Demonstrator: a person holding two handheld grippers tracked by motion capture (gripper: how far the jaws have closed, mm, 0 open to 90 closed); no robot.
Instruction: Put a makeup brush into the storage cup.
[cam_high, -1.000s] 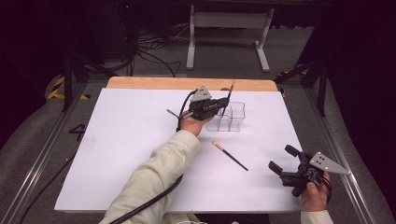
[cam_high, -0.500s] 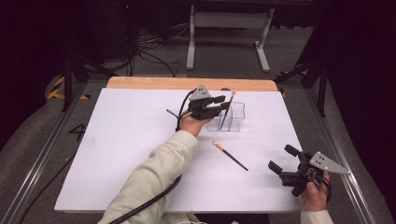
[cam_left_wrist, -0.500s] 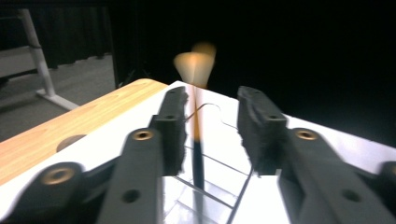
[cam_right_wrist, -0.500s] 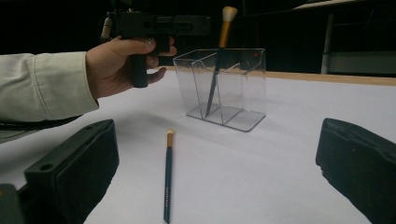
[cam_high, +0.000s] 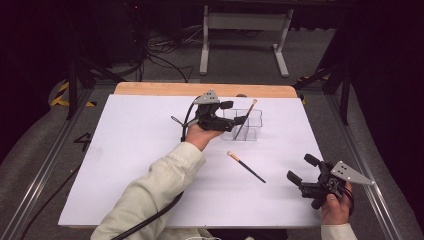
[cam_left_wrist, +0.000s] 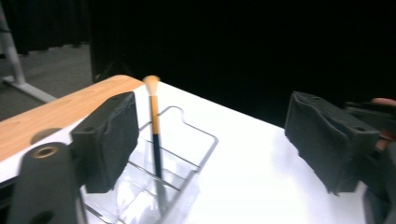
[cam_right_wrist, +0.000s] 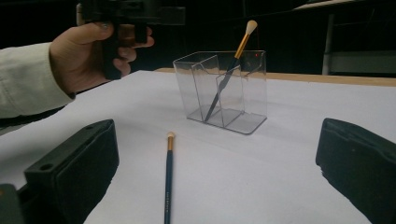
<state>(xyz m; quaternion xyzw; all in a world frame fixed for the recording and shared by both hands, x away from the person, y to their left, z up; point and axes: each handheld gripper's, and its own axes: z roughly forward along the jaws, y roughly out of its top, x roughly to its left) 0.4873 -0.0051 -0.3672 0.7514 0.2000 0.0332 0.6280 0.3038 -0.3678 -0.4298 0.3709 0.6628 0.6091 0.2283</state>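
A clear plastic organizer (cam_high: 251, 126) stands on the white table at the far middle. A brush (cam_high: 245, 118) with a gold ferrule and pale tip leans in it, bristles up. My left gripper (cam_high: 235, 112) hovers just left of the organizer, open. Its jaws have just been opening, and nothing is pressed between them. In the left gripper view the brush (cam_left_wrist: 154, 135) stands free in the organizer (cam_left_wrist: 191, 154), close by one pad. A second brush (cam_high: 246, 166) lies flat on the table. My right gripper (cam_high: 302, 168) rests open at the near right, pointing at that brush (cam_right_wrist: 168, 177).
A wooden strip (cam_high: 150, 89) runs along the table's far edge. Metal rails (cam_high: 367, 165) flank the table. The white sheet (cam_high: 130, 150) lies bare at the left and in front. In the right gripper view the other hand with its gripper (cam_right_wrist: 130, 14) shows left of the organizer (cam_right_wrist: 224, 88).
My left gripper has opened and let go of the brush, which now leans in the organizer. The left hand has drawn back a little to the left and upward. The right gripper has stayed still.
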